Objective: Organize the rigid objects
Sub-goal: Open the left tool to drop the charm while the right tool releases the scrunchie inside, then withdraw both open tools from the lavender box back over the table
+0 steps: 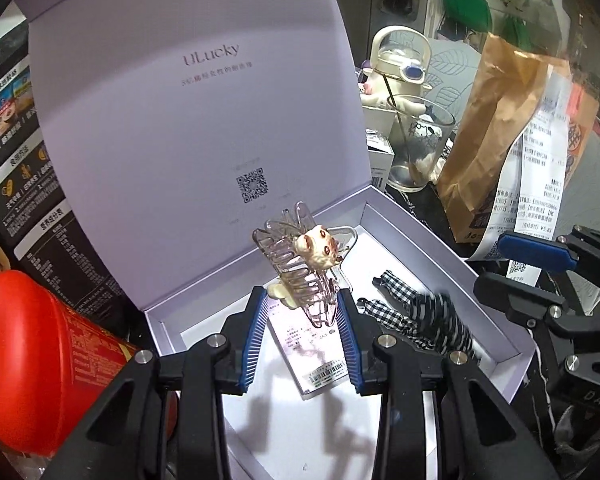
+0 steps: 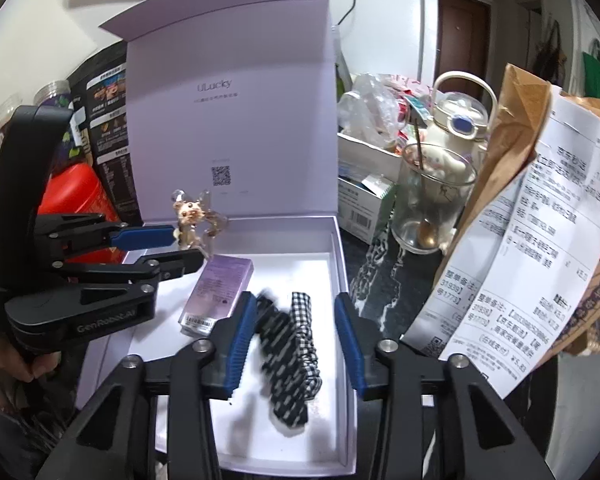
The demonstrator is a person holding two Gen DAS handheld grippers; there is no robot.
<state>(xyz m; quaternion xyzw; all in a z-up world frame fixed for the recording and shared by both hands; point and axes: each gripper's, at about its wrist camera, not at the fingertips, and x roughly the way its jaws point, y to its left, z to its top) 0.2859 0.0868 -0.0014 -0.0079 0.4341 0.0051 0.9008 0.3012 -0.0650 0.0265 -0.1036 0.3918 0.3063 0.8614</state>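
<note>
Left gripper [image 1: 302,312] clenches a clear hair claw [image 1: 296,268] over the open white box [image 1: 440,256] (right gripper [image 2: 296,340] released above the checked scrunchie [image 2: 288,356]) on a cluttered dark countertop [image 2: 376,272].

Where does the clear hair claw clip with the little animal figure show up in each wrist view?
Left wrist: the hair claw clip sits at centre, clamped between the left gripper pads, above the open white box.
Right wrist: the same clip is at left of centre, at the tip of the left gripper.
Shared landmark: the QR code inside the lid.
</note>
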